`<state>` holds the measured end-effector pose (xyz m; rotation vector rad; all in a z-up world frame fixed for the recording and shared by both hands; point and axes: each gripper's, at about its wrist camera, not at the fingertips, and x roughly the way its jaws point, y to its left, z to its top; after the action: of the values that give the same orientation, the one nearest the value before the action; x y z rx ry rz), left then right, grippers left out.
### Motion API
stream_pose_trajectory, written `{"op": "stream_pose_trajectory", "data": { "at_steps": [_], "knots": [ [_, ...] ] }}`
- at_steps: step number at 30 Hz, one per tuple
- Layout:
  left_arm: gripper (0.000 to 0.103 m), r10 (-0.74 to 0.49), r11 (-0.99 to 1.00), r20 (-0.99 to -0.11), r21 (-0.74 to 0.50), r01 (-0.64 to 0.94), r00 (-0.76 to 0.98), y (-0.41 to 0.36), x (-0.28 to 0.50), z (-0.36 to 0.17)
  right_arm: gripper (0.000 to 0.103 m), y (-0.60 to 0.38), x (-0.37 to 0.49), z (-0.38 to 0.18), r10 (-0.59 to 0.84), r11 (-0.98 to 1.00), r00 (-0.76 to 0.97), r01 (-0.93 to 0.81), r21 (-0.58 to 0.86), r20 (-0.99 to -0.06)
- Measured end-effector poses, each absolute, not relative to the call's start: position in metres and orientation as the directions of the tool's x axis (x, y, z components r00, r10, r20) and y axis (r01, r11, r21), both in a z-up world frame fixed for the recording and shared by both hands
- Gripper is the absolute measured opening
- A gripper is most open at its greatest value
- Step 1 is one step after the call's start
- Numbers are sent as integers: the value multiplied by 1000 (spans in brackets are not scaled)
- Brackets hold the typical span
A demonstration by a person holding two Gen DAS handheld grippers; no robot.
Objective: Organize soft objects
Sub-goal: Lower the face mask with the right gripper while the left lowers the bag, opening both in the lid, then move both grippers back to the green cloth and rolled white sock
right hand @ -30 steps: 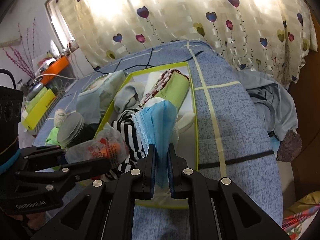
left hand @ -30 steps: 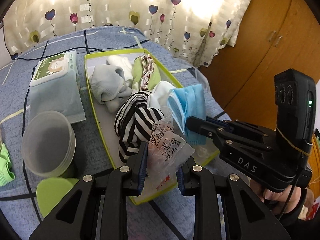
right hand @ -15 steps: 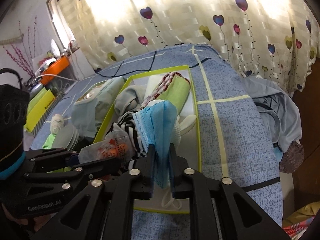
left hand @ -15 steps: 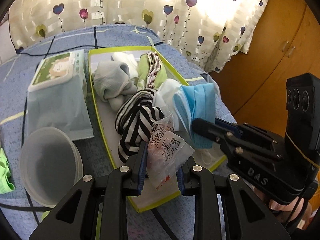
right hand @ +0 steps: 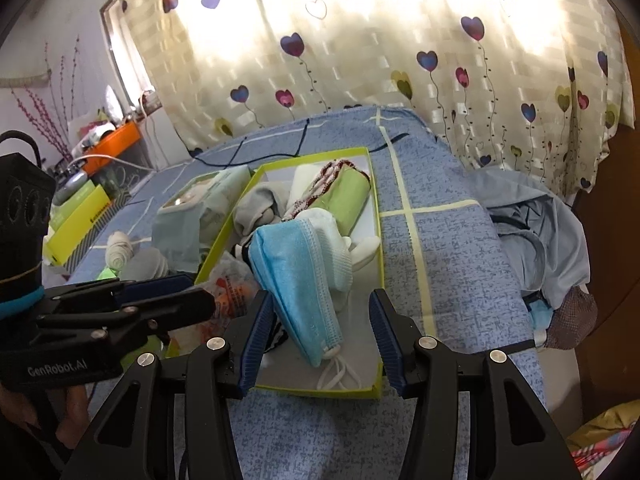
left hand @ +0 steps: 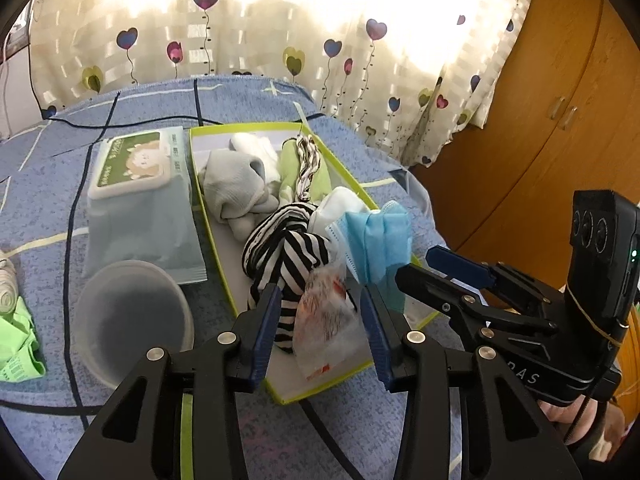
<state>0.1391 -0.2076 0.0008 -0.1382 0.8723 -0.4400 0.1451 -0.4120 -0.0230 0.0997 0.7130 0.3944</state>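
1. Two claws, both with jaws apart: my left gripper [left hand: 320, 320] brackets the plastic packet [left hand: 326, 320], lying in the green-rimmed tray [left hand: 216, 248].
2. My right gripper [right hand: 318, 332] brackets the blue mask [right hand: 298, 276], dropped at the tray's near end.
3. Left outside, I judge: green cloth [left hand: 18, 340] at nine o'clock.
4. Blue checked bedspread [right hand: 440, 240]; heart curtain [right hand: 360, 40] at twelve o'clock.

Both fisheye views sit close above the near end of the green-rimmed tray [left hand: 216, 236] [right hand: 378, 236], looking down its length toward the heart-print curtain [left hand: 320, 40] [right hand: 360, 60]. The left wrist view looks from the tray's left, the right wrist view from its right (each catches the other gripper). Both share the tray and the blue face mask [left hand: 378, 246] [right hand: 298, 276].
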Motion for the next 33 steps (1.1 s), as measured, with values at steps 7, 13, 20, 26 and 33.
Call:
{"op": "stream_pose_trajectory", "data": {
  "at_steps": [7, 13, 20, 26, 33],
  "knots": [
    [43, -435, 899, -678, -294, 323, 593, -198, 130, 16, 25, -411, 139, -25, 385, 921, 684, -327, 212, -619],
    [43, -427, 904, -666, -298, 306, 612, -186, 126, 22, 20, -395, 145, -43, 329, 932, 622, -335, 138, -711],
    [43, -429, 903, -648, -298, 309, 630, -175, 117, 28, 20, -388, 136, -46, 291, 927, 583, -369, 72, -759],
    [43, -426, 905, -633, -303, 299, 646, -161, 109, 32, 21, -391, 122, -42, 271, 928, 580, -369, 50, -768],
    [43, -398, 917, -617, -296, 269, 679, -139, 96, 35, 49, -389, 109, -11, 301, 937, 673, -339, 79, -676]
  ]
}}
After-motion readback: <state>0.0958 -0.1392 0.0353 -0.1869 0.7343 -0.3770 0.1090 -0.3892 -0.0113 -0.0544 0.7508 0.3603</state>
